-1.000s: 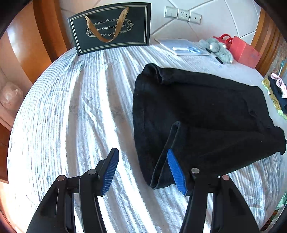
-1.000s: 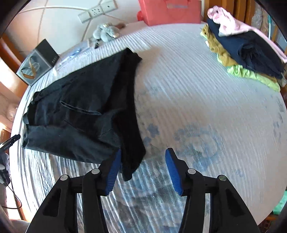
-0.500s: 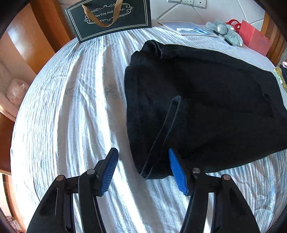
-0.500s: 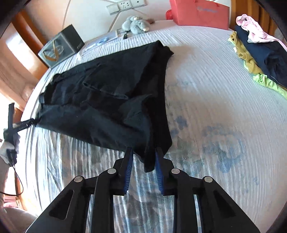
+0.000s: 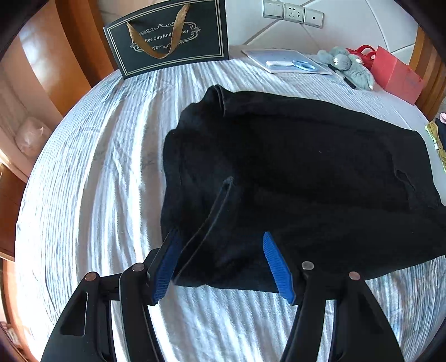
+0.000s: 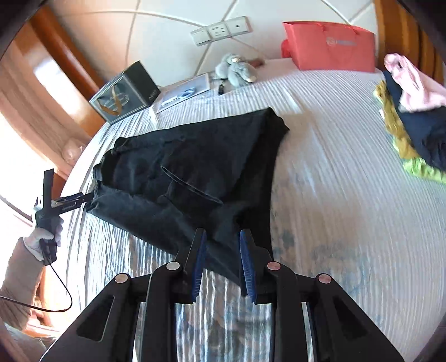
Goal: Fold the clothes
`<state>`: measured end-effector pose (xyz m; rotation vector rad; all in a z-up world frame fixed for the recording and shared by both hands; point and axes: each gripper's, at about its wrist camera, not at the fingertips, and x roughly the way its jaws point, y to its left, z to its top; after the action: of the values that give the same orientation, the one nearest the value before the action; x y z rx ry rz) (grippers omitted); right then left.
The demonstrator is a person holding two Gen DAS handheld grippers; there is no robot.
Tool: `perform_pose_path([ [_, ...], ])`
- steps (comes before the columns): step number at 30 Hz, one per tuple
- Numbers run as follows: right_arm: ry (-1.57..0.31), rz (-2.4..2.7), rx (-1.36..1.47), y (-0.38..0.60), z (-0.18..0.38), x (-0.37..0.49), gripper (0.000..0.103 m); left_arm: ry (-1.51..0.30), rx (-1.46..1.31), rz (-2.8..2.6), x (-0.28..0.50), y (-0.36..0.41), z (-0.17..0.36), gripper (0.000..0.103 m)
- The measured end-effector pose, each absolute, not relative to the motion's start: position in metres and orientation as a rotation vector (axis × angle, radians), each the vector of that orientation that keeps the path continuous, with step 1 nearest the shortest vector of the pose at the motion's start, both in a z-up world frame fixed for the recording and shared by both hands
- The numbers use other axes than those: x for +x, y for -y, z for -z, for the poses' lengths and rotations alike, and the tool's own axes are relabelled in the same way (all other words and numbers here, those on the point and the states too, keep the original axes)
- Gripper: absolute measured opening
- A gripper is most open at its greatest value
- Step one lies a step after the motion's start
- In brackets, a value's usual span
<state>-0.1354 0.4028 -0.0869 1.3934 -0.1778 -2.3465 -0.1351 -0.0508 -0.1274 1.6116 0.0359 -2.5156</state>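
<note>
One black fabric garment (image 5: 292,172) lies spread on the white striped bedsheet (image 5: 92,195). The right gripper (image 6: 223,259) has just narrowed, pinching its near right corner, probably to lift for a fold. The left gripper (image 5: 223,267) stands wide, straddling the near left corner ungripped. One stack of folded clothes (image 6: 412,133) waits aside.

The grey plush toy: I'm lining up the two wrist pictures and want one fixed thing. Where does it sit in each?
Left wrist view: the grey plush toy lies at upper right, near the head of the bed, just left of the red gift bag.
Right wrist view: the toy is at top centre, again left of the red bag.
Shared landmark: the wall sockets above it.
</note>
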Motion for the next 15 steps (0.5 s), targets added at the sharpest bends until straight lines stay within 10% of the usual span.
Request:
perform_pose_path([
  [15, -0.216, 1.852, 1.449, -0.434, 0.147, -0.203, 0.014, -0.267, 1.419, 2.141, -0.109, -0.024, 0.132, 0.065],
])
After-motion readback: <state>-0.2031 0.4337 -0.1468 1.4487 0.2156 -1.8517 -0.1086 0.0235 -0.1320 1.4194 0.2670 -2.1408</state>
